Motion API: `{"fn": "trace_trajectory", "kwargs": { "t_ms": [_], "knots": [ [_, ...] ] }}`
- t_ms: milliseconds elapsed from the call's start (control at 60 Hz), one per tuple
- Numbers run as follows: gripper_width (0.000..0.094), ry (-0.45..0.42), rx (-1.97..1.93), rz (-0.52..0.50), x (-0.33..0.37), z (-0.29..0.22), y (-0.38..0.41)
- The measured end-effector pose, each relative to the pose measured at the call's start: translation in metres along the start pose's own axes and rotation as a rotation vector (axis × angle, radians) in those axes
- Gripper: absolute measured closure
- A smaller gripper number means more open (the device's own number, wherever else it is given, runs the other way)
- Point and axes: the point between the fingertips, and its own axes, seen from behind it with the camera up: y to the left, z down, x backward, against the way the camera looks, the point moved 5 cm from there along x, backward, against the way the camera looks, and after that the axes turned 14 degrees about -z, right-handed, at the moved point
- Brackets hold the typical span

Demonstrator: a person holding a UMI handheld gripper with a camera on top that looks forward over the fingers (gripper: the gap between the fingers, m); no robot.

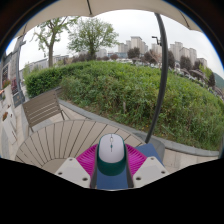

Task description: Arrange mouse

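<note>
Gripper: the gripper points forward over a slatted wooden table; its two pale fingers show at the bottom of the view, one on each side of the mouse.
Pads: magenta pads line the inner faces of the fingers and show on both sides of the mouse.
Grip: the pads sit right against the mouse's flanks and no gap can be seen on either side, so the fingers look clenched on the mouse.
Mouse: the mouse lies between the fingers, white on top with a dark green band around its far end, its length running along the fingers.
Blue part: a blue surface shows beside and under the mouse, to the right; what it is cannot be told.
Table: the table has pale wooden slats that fan outward, and it lies below and ahead of the fingers.
Chair: a wooden chair stands at the left, past the table edge.
Pole: a dark pole rises to the right, beyond the table.
Hedge: a broad green hedge fills the middle distance.
Background: trees and tall buildings stand beyond the hedge under a pale sky.
</note>
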Motion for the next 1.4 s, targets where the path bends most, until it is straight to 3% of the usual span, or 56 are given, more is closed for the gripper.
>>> {"fn": "trace_trajectory", "kwargs": {
  "t_ms": [300, 433, 467, 550, 733, 950, 1133, 1400],
  "knots": [
    [0.0513, 0.157, -0.077, -0.011, -0.054, 0.097, -0.082],
    [0.0425, 0.155, -0.046, -0.011, -0.055, 0.108, -0.082],
    [0.0359, 0.165, -0.042, -0.016, -0.054, 0.109, -0.081],
    [0.0069, 0.197, -0.075, 0.006, -0.033, 0.102, -0.077],
    [0.0089, 0.198, -0.167, -0.014, 0.076, 0.078, -0.016],
    [0.009, 0.246, -0.199, -0.058, 0.192, 0.115, 0.054],
    [0.0087, 0.313, -0.151, -0.04, 0.231, 0.144, 0.073],
    [0.0087, 0.307, -0.127, -0.01, 0.235, 0.148, 0.075]
  ]
}}
